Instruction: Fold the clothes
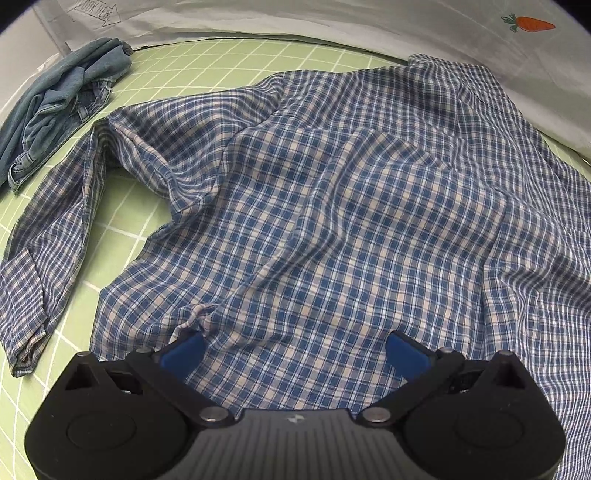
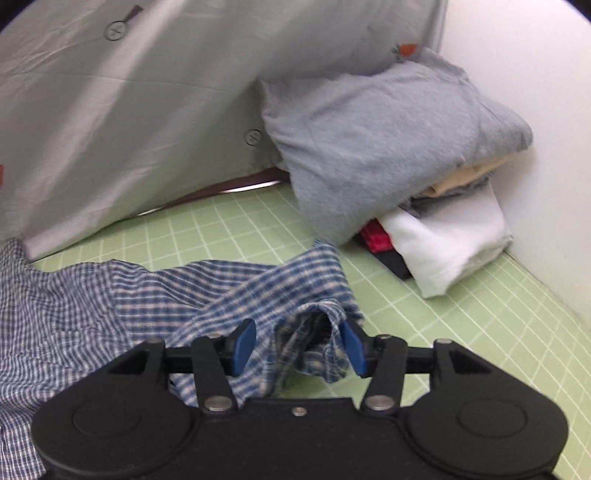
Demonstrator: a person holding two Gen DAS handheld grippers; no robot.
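Left gripper (image 1: 295, 349): jaws spread wide over the plaid shirt (image 1: 332, 206), gripping nothing; a small pucker of cloth sits by its left pad. Shirt lies flat on the green grid mat (image 1: 192, 62); denim garment (image 1: 62, 96) far left. Right gripper (image 2: 297, 350): jaws parted, sleeve cuff (image 2: 317, 343) loose between them. Stack of folded clothes (image 2: 399, 155) ahead-right.

**Legible markings**

One line-drawn arrow outline (image 1: 96, 15) is printed on the pale grey fabric sheet (image 1: 332, 18) in the left wrist view; lettering inside appears to read "LOOK HERE". No other text can be read.
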